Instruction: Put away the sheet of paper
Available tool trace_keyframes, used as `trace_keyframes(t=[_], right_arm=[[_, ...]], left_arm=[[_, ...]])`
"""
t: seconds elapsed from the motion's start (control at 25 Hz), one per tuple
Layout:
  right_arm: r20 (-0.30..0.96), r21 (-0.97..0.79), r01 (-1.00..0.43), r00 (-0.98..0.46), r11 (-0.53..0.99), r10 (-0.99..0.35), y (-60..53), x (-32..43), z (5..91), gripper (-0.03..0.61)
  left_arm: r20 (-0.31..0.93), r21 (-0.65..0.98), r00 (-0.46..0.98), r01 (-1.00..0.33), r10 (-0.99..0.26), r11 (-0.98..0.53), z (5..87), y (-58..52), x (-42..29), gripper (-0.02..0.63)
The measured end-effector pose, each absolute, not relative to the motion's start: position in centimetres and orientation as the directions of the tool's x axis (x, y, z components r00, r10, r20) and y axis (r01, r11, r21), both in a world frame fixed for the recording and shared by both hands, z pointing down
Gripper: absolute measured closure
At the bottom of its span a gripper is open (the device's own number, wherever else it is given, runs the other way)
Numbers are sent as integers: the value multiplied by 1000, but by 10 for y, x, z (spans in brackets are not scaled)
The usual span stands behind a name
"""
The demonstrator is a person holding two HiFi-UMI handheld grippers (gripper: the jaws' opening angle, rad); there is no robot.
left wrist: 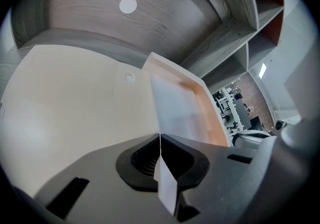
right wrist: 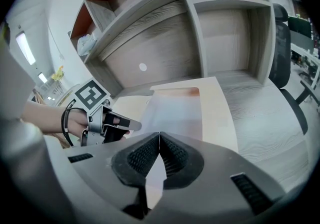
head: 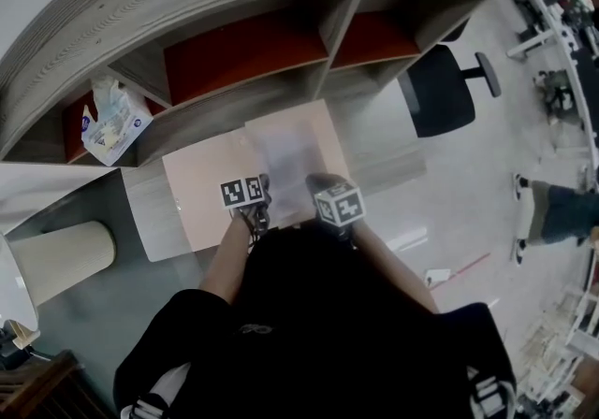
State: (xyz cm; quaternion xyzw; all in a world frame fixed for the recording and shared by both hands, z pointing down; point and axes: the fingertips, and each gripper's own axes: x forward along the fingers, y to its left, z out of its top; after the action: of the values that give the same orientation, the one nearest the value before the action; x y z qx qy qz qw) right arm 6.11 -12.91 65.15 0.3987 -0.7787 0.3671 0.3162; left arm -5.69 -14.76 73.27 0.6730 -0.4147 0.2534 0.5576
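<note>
A pale, slightly see-through sheet of paper (head: 285,157) is held by its near edge over a peach tray (head: 201,193) on the desk. My left gripper (head: 257,211) is shut on the sheet's near left corner, and the paper (left wrist: 172,105) runs forward from its closed jaws over the tray's raised rim (left wrist: 212,113). My right gripper (head: 323,191) is shut on the near right corner; the sheet (right wrist: 175,110) spreads ahead of its jaws. The left gripper (right wrist: 112,127) and a hand show at the left of the right gripper view.
A grey wooden shelf unit (head: 281,80) with red back panels stands behind the desk, with a plastic bag (head: 112,122) in its left compartment. A black office chair (head: 440,90) is at the right, a cream cylinder (head: 61,263) at the left. A person's legs (head: 562,211) are at the far right.
</note>
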Motion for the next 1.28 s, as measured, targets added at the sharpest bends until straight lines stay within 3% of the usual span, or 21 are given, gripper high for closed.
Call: trace_keyframes(t=[0.92, 1.28], right_arm=[[779, -326, -860, -480, 392, -404, -133, 76, 652, 558], [737, -396, -798, -572, 455, -361, -141, 68, 648, 558]], left_arm=[[783, 574, 564, -818, -263, -46, 729, -150, -36, 557], [813, 530, 503, -848, -293, 17, 724, -138, -42, 452]])
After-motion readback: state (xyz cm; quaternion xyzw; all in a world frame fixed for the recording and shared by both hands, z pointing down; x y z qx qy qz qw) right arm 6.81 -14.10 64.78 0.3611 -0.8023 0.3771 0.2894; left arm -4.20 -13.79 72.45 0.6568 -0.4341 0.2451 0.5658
